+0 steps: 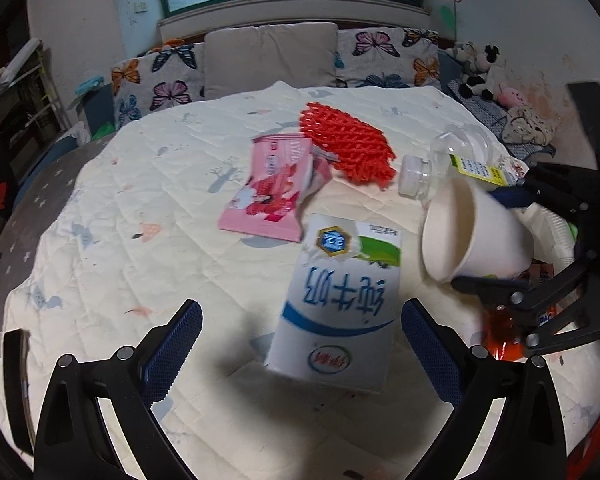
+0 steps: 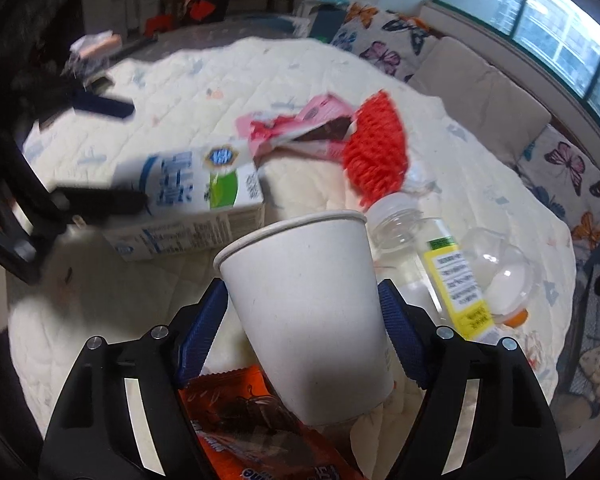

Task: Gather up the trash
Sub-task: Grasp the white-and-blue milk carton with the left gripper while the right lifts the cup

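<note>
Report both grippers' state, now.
Left gripper: open, milk carton between its fingers, not gripped.
Right gripper: shut on paper cup.

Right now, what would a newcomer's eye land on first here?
Probably the white paper cup, tilted between the right gripper's blue pads, over an orange wrapper. Next, the milk carton lying on the quilt between the left gripper's open jaws. Behind it, the red foam net beside a pink packet.
</note>
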Demonstrator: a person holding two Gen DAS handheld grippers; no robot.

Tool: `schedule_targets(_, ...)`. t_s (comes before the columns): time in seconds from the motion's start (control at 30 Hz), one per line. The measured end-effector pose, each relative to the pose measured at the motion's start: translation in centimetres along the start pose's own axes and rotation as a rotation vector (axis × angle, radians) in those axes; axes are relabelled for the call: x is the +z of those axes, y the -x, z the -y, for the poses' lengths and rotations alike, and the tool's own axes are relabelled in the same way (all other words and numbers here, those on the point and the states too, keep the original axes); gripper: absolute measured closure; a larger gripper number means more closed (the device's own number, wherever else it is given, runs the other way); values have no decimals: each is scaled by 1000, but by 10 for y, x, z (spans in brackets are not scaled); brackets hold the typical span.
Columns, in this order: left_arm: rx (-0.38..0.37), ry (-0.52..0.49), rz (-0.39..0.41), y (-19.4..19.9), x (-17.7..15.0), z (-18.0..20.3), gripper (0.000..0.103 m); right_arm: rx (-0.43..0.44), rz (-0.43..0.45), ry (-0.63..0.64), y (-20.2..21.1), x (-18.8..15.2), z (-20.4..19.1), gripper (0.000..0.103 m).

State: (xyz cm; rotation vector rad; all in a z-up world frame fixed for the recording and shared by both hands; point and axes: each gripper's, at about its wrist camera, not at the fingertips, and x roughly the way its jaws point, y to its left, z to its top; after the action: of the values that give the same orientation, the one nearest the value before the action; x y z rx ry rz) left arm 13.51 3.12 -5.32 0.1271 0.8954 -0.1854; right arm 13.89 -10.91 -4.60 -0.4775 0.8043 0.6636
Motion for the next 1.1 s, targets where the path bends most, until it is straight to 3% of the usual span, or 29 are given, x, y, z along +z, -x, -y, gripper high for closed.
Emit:
schedule_targets(0.17, -10, -24, -28, -16, 6, 7, 6, -12, 98, -99, 32, 4, 12, 29)
schedule_targets(0.4, -14, -51, -45, -32, 10, 11, 9, -35, 165, -205, 66, -1, 19, 30)
schedule_targets(0.53, -43, -49, -60, -37, 10, 13, 25, -58, 186, -263, 84, -11, 21, 30)
schedule_targets(0.63, -68, -48, -58, -37, 9, 16, 36, -86, 194, -313, 98, -24, 26, 30)
schedule_targets(1.1, -151, -69, 50, 19, 15, 49, 37, -259, 171, -566, 156, -112, 56, 30)
